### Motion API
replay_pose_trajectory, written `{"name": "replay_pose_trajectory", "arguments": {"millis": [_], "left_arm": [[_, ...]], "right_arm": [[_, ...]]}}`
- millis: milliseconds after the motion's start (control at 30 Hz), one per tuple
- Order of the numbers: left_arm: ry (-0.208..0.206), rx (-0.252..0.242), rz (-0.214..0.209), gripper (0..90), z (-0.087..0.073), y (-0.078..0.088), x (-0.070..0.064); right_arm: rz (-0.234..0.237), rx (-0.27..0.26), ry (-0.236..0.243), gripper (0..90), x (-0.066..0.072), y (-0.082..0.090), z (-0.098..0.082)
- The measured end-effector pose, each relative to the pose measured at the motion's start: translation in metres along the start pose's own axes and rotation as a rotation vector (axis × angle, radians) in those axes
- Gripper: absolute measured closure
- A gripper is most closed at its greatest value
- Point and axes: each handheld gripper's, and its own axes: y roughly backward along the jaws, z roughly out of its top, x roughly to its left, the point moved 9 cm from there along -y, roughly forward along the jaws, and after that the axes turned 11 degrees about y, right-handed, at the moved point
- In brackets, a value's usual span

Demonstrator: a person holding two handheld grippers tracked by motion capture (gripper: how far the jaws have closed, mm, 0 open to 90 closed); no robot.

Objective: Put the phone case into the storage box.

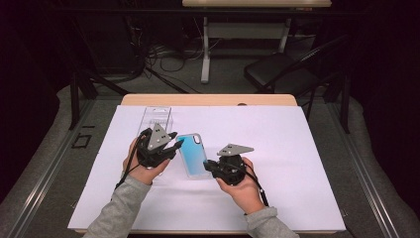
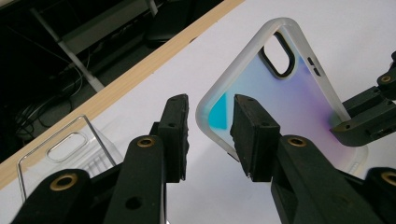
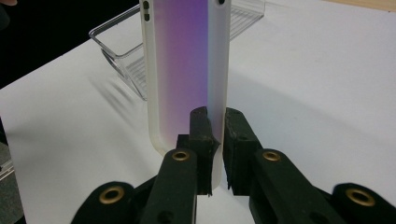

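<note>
A phone case [image 1: 194,153] with a frosted white rim and a blue-to-purple back lies between my two grippers over the white sheet. My right gripper [image 1: 208,165] is shut on one long rim near the case's lower end, and its pads [image 3: 201,128] pinch that rim [image 3: 217,84]. My left gripper [image 1: 176,144] is at the opposite side. Its jaws [image 2: 210,105] straddle the case's rim [image 2: 203,105] with a gap on both sides and do not press on it. The case's camera cut-out [image 2: 279,53] points away from me.
A clear plastic packaging tray [image 1: 156,119] lies on the white sheet [image 1: 297,173] just behind my left gripper. The wooden table edge [image 1: 208,99] runs along the back. Beyond it are a folding chair [image 1: 282,69], table legs and cables on the floor.
</note>
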Motion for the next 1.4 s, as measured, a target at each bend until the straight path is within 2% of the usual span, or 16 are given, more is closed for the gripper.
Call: {"name": "replay_pose_trajectory", "arguments": {"millis": [600, 1133, 1400], "left_arm": [[0.003, 0.012, 0.004, 77.3, -0.0013, 0.0012, 0.0012], [0.003, 0.018, 0.001, 79.6, -0.0015, 0.0029, 0.0019], [0.02, 0.023, 0.01, 79.8, -0.0022, 0.004, 0.0016]], "right_arm": [[0.005, 0.009, 0.004, 83.0, 0.0016, -0.0009, -0.0011], [0.01, 0.009, 0.005, 83.0, 0.0023, -0.0018, -0.0016], [0.012, 0.008, 0.006, 83.0, 0.0028, -0.0018, -0.0014]]}}
